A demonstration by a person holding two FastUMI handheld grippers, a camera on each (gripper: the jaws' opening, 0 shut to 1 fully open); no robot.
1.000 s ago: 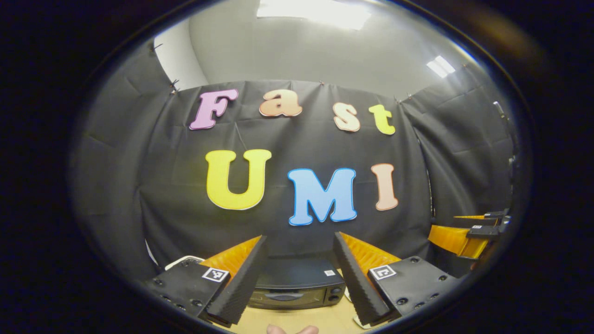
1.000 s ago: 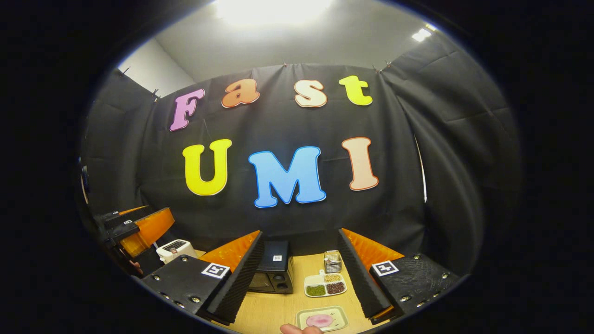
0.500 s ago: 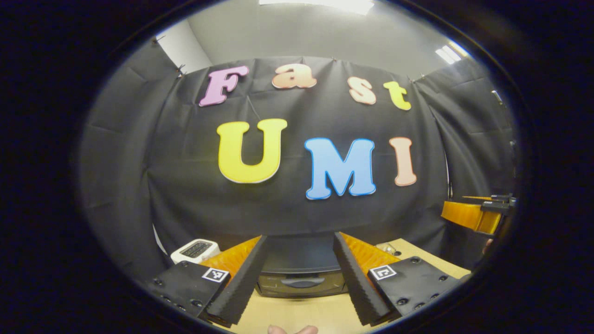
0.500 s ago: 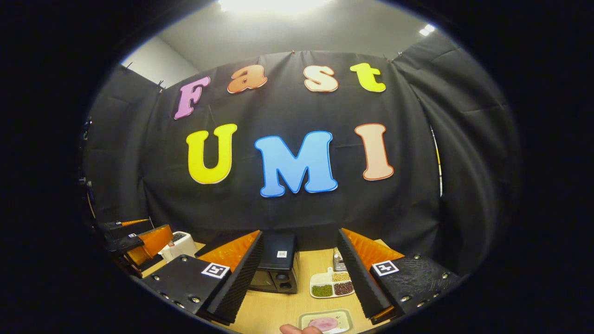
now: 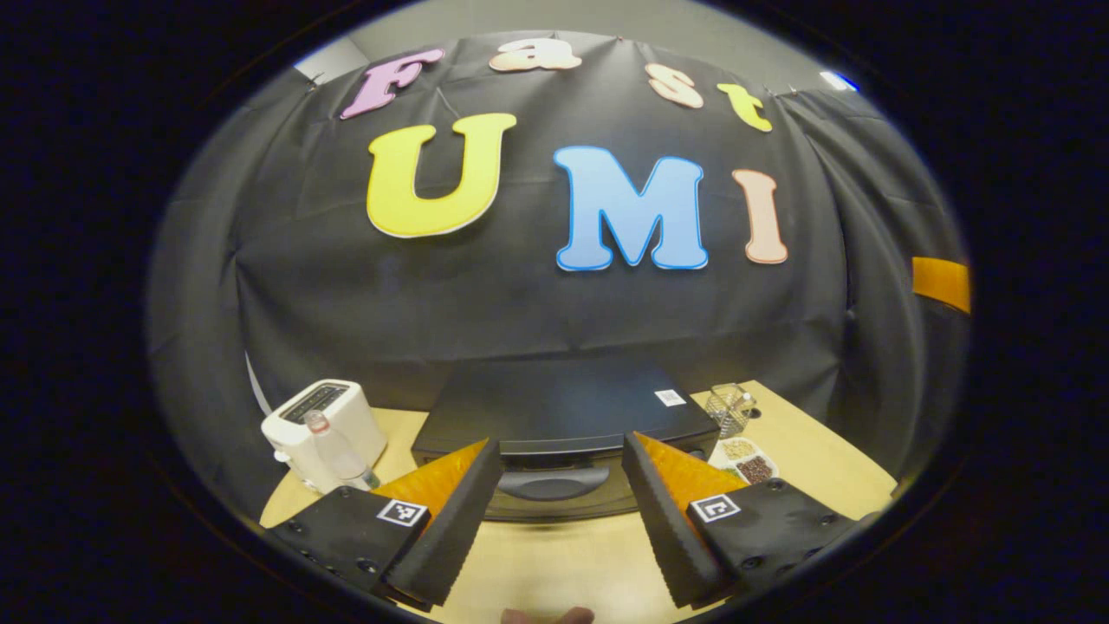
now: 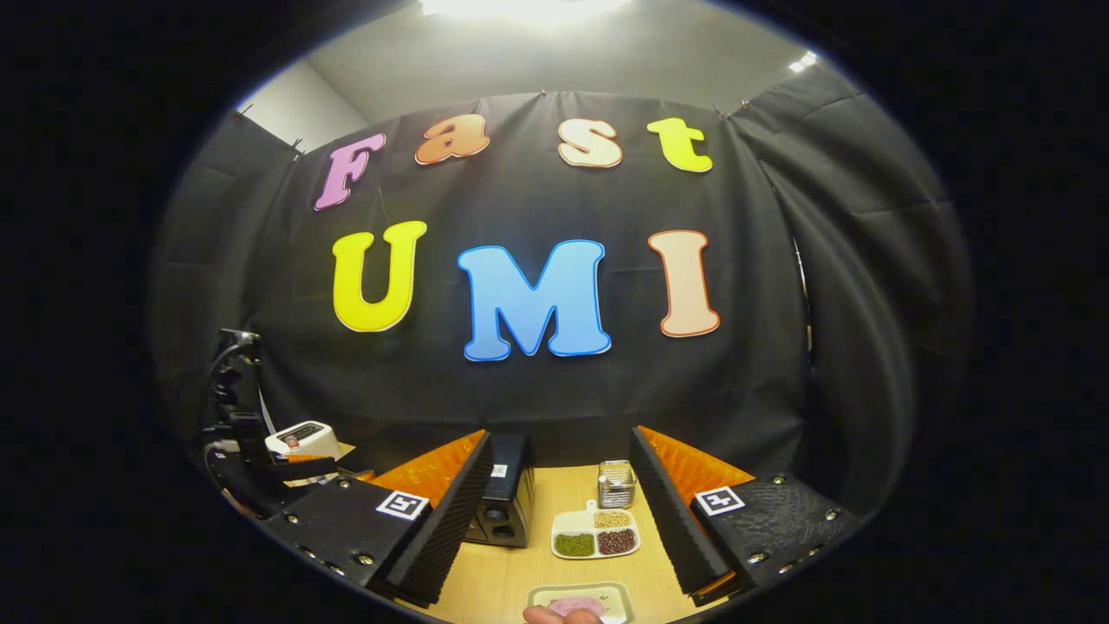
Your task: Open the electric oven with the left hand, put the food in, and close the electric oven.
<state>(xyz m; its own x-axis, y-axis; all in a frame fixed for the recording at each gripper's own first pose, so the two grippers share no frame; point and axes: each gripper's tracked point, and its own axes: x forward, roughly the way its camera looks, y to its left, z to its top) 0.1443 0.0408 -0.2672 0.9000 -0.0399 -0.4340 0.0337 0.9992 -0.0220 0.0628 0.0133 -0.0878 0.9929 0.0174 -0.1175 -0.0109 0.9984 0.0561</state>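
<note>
Two grippers are up over the wooden table (image 5: 814,455), and both have their fingers spread wide with nothing between them. Straight ahead of the left gripper (image 5: 554,511), close in front of its tips, sits the black electric oven (image 5: 563,416), door shut, its curved handle (image 5: 544,483) framed in the gap between the two fingers. Off to that gripper's left stands a white toaster (image 5: 322,425) with a small clear bottle (image 5: 333,451) just beside it. To its right, past the oven's corner, are a wire basket (image 5: 730,407) and a divided dish of beans (image 5: 745,458).

From the right gripper (image 6: 559,520), the oven (image 6: 502,507) lies ahead and slightly left, partly hidden behind its left finger. The bean dish (image 6: 595,536) sits between the fingers, the wire basket (image 6: 616,484) just beyond it. Nearest that gripper, below its tips, a small tray (image 6: 576,598) holds the pink food (image 6: 579,605). The left gripper (image 6: 260,459) shows far to its left, near the toaster (image 6: 301,438).
</note>
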